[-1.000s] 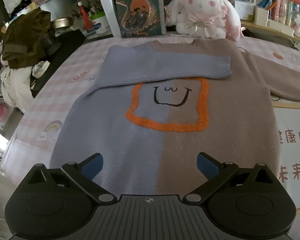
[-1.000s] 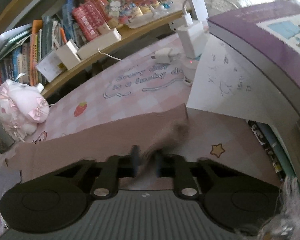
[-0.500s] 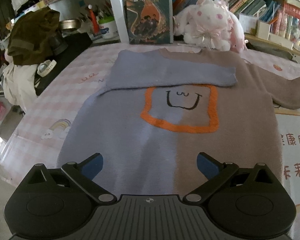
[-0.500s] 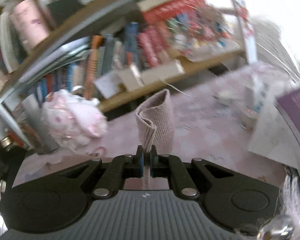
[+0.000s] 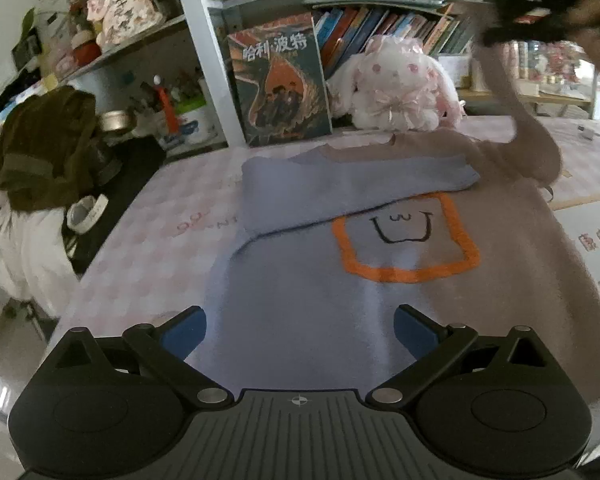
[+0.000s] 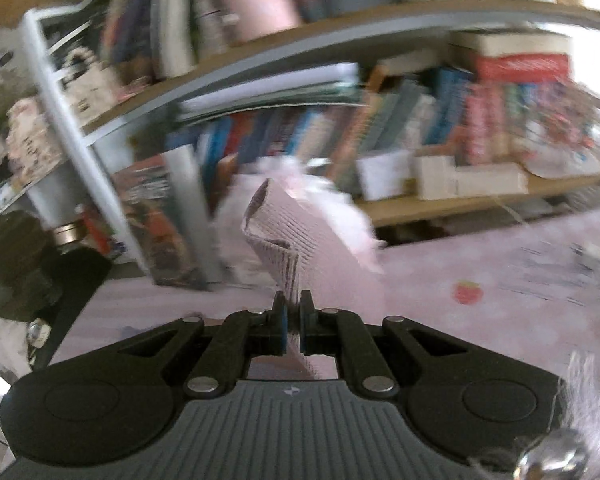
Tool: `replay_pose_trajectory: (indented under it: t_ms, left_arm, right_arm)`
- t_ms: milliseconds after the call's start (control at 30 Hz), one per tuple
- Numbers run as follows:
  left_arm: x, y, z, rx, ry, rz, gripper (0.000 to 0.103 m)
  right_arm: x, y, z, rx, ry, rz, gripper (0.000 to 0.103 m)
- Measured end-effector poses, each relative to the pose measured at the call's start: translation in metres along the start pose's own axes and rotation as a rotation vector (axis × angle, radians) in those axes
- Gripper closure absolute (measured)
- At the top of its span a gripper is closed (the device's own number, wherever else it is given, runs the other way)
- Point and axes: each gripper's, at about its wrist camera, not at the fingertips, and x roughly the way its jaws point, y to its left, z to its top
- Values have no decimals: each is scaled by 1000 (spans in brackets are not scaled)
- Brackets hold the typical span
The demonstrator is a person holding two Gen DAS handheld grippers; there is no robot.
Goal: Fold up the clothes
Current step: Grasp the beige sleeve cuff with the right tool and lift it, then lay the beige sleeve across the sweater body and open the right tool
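Above sweater point(image 5: 380, 280), R claw point(image 6: 293, 320) pinching sleeve point(image 6: 296, 240)

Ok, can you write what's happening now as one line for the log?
step: folding second sleeve | right gripper: shut on brown sleeve cuff, lifted | left gripper: open above sweater hem | blue sleeve: folded across chest

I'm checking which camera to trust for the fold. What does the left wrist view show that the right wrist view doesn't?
Only the left wrist view shows the whole sweater lying on the table, its blue sleeve folded across the chest, the orange-framed face, and the open left gripper above the hem. Only the right wrist view shows the right gripper shut on the ribbed cuff. Both show the brown sleeve raised, the pink plush, and the bookshelf.
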Motion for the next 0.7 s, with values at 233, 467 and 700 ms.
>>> replay_pose_trajectory:
  t_ms: [233, 467, 700]
  left_arm:
    - [-1, 43, -10, 22, -29, -16, 2]
    - [-6, 79, -22, -11, -29, 28, 2]
    - [-9, 100, -31, -29, -15, 51, 2]
  right_arm:
    - [53, 97, -5, -100, 22, -13, 98]
    - [94, 143, -24, -167, 74, -56, 98]
    - [123, 158, -46, -187, 145, -87, 98]
